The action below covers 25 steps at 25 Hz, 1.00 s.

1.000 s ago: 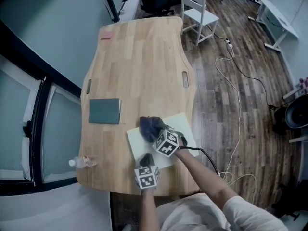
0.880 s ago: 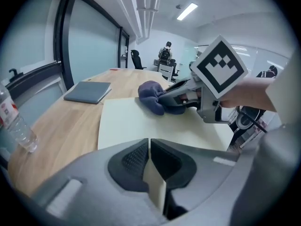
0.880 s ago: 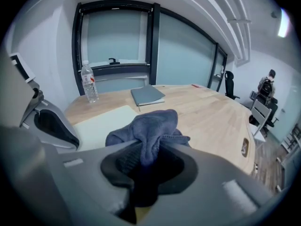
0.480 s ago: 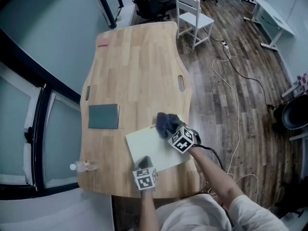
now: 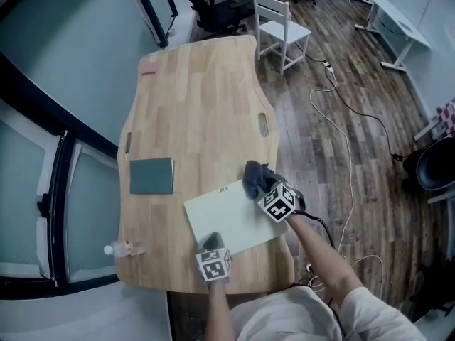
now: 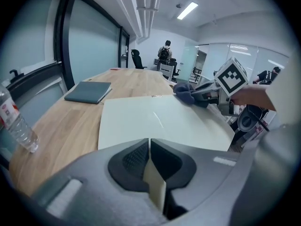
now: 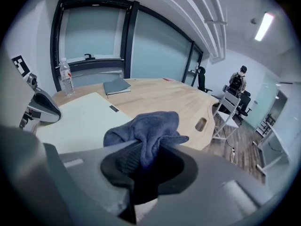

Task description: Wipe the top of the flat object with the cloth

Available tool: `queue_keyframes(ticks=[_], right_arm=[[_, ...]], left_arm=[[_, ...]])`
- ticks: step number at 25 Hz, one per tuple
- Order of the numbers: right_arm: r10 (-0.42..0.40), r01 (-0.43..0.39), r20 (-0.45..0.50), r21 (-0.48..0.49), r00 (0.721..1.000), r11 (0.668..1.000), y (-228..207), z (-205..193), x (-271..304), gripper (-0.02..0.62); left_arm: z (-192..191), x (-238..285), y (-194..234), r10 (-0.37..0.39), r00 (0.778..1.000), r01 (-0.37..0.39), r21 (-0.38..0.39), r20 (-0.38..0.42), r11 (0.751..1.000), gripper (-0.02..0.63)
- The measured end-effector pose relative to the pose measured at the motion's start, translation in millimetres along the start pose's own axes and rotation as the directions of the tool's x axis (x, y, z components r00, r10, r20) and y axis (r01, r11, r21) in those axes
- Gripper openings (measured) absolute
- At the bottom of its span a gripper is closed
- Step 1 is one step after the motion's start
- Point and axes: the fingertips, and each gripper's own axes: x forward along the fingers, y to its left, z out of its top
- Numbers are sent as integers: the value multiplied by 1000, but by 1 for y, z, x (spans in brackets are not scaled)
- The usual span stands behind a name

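Cloth (image 5: 256,175) shifted right, at board (image 5: 224,219) corner

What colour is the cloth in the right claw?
Dark greyish blue. The cloth shows best in the right gripper view, pinched in the right claw.

The far half of the surface (image 5: 202,98) lies open to me, bar a small pink item (image 5: 148,69) at its far left corner. Left of the white board (image 5: 224,215) sit a flat notebook (image 5: 151,175) and an upright water bottle (image 5: 122,248). My left hand-held gripper (image 5: 212,243) blocks the board's near edge, and the right hand-held gripper (image 5: 262,186) and cloth (image 5: 256,174) block its far right corner; between them it's free.
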Motion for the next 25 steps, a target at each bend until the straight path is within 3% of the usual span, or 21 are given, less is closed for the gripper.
queue_keyframes(ticks=[17,20,25], right_arm=[[-36,37,19,-17,999,999,42,-42,-45,81],[-75,77,49,-33,996,997,50,-50,-52,80],[-84,84,39,11,996,996,50,-53,-51,78]], left_arm=[[-2,2,-2,13,1000,-13,7,-4,1000,9],[-2,2,-2,17,1000,-17,10,-6,1000,9],[-1,0,-3,7,1000,-7,15,13,1000,9]])
